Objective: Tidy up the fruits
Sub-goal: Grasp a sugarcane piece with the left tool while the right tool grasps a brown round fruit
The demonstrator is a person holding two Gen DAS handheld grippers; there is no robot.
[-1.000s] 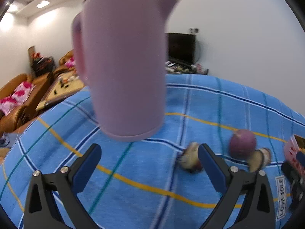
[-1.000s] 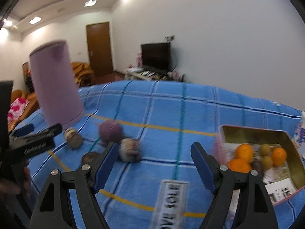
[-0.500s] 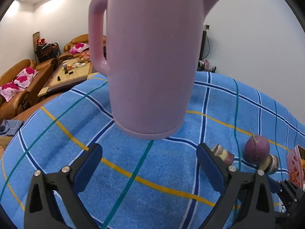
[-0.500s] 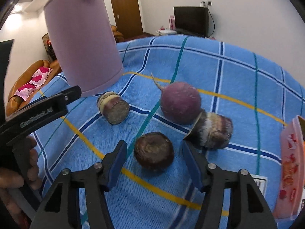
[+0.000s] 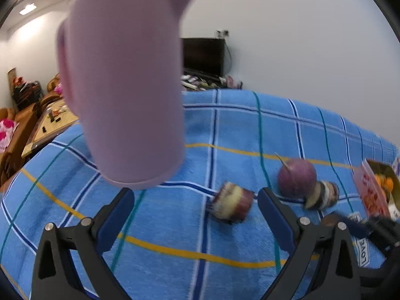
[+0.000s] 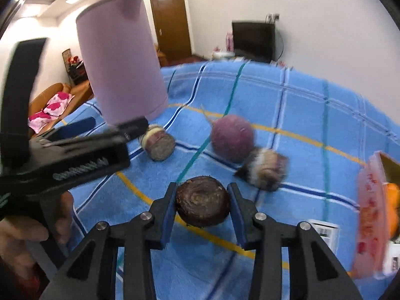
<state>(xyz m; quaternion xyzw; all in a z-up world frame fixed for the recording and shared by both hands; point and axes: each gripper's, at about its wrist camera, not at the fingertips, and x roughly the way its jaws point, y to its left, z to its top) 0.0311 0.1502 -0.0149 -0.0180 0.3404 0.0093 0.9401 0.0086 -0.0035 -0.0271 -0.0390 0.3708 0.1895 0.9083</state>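
Desk [image 5: 162, 220]: covered by a blue checked cloth with yellow, teal and navy lines; everything below stands or lies on it
Pink jug [image 5: 125, 87]: tall, upright at the far left of the cloth, blurred; its spout points right in the left wrist view
Pink box [image 6: 372, 212]: at the right edge of the desk, open; orange fruits [image 5: 385, 182] inside
Round purple fruit [image 6: 232, 141]: mid-cloth, thin stem up to the left; touching a cut banded piece [image 6: 265, 172] just to its right
Second cut piece [image 5: 231, 203]: lying on its side near the jug base, apart from the round one
Dark round fruit [image 6: 202, 205]: nearest the right camera, lying above the yellow line
Right gripper [image 6: 202, 208]: fingers closed in on the dark round fruit, both blue pads against its sides
Left gripper [image 5: 196, 213]: fingers spread wide, nothing between them; hovering near the jug base, second cut piece just inside the right finger
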